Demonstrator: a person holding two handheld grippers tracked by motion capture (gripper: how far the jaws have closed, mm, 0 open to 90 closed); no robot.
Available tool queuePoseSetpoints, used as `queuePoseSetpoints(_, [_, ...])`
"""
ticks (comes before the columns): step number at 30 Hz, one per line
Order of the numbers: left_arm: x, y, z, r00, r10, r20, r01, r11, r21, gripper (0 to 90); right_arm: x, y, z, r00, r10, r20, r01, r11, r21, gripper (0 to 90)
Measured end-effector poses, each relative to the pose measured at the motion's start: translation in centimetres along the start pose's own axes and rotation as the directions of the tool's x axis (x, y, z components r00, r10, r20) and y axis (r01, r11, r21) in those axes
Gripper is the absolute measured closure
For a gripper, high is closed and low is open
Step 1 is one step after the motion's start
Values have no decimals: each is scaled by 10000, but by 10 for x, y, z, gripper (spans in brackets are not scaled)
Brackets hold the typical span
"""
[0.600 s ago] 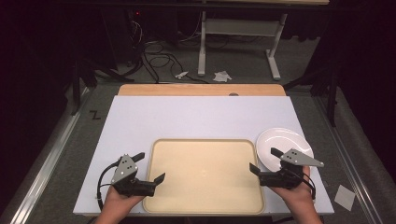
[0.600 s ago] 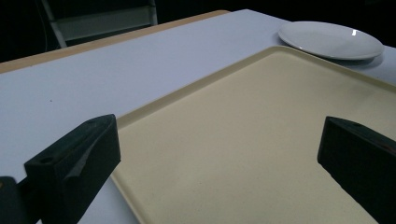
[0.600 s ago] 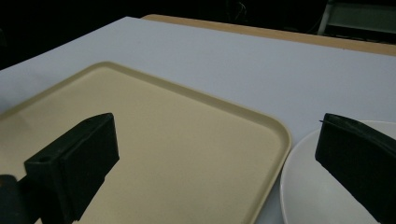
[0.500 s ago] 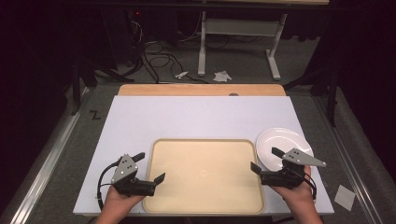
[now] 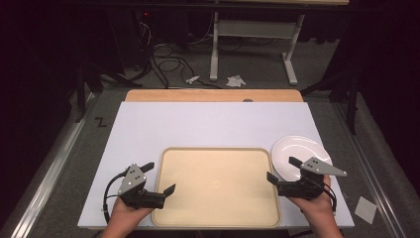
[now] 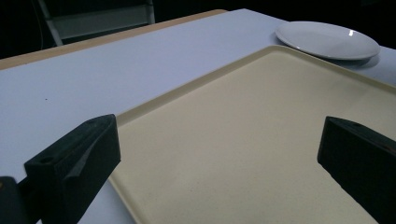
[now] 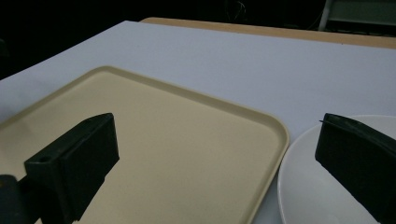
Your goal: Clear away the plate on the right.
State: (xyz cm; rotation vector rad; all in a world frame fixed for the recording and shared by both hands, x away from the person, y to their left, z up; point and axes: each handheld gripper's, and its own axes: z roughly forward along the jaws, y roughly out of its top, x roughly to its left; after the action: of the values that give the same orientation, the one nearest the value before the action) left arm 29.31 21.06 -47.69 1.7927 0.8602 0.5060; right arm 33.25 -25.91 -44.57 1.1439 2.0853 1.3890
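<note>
A big tan tray lies flat on the white table, with nothing on it. A white plate sits just beside the tray's right edge. The left gripper waits at the tray's left edge, jaws wide apart, holding nothing. The right gripper waits at the tray's right edge, over the plate's near rim, jaws wide apart too. I think the plate goes on the tray next. To do that well, pinch the plate's rim firmly, lift it level, and set it down gently.

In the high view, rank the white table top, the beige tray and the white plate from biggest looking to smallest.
1. White table top
2. Beige tray
3. White plate, partly hidden behind the right gripper
</note>
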Motion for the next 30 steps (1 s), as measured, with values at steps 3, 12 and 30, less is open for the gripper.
queuePoseSetpoints(3, [0, 0, -1, 10000, -4, 14, 4, 10000, 2, 2, 1, 0, 1, 10000, 7, -36, -7, 10000, 92, 1])
queuePoseSetpoints(12, [1, 0, -1, 10000, -20, -58, 20, 10000, -95, 2, 0, 0, 0, 10000, -14, -30, 15, 10000, 59, 0])
queuePoseSetpoints(30, [2, 0, -3, 10000, 0, -63, -2, 9996, -265, 2, -1, 0, -1, 10000, -19, -29, 19, 10000, 64, 1])
